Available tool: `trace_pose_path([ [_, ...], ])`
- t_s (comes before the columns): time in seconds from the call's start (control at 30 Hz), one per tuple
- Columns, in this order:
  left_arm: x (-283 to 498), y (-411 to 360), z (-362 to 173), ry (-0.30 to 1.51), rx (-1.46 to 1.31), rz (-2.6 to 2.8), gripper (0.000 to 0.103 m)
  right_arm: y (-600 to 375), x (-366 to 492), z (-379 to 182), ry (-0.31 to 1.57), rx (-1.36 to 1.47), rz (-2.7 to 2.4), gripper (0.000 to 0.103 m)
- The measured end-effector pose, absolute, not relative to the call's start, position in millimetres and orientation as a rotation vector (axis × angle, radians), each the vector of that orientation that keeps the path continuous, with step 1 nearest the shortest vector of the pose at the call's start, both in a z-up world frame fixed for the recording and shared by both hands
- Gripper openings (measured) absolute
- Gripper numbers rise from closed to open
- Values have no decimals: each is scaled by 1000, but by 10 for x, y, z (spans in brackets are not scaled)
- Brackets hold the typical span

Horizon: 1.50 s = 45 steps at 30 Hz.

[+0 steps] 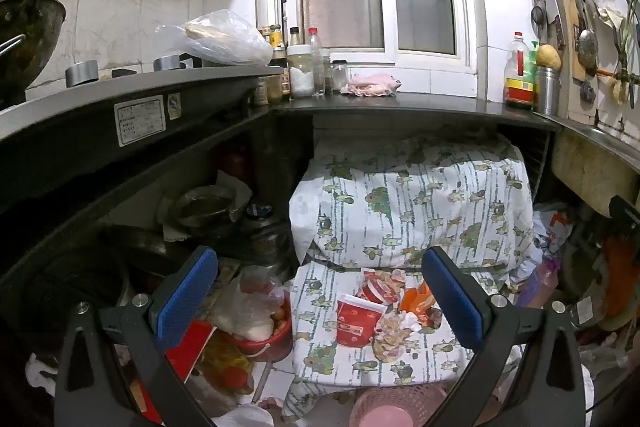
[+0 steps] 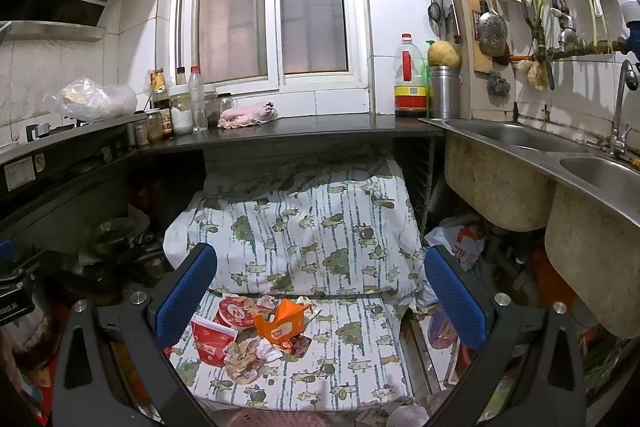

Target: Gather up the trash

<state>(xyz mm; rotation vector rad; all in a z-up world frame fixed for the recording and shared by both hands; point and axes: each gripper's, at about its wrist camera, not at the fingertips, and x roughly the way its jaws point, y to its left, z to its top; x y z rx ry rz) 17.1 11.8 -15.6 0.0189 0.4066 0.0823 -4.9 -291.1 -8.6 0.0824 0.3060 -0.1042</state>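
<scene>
Trash (image 2: 256, 335), lettering too blurred

Cup (image 2: 211, 341) left of carton (image 2: 283, 325), both on cloth (image 2: 320, 379) under counter (image 2: 312, 129).

Honestly not much readable here. The spec sticker (image 1: 140, 120) on the stove's front edge has rows of print too tiny to make out. The red paper cup (image 1: 357, 323) and oil bottle label (image 2: 410, 92) carry markings, too blurry. Black device at far left (image 2: 14, 301) shows "...bot.AI", partly cut off.
</scene>
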Motion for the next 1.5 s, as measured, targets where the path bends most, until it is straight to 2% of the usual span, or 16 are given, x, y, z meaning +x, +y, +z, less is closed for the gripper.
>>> trace_pose_path([
  [1.27, 23, 34, -17, 362, 57, 65, 103, -2833, 10, -140, 303, 57, -102, 103],
  [1.4, 276, -4, -176, 332, 53, -44, 103, -2886, 294, -294, 335, 175, -64, 103],
  [1.5, 694, -33, -400, 416, 71, -12, 103, -2997, 594, -470, 371, 275, -3, 103],
])
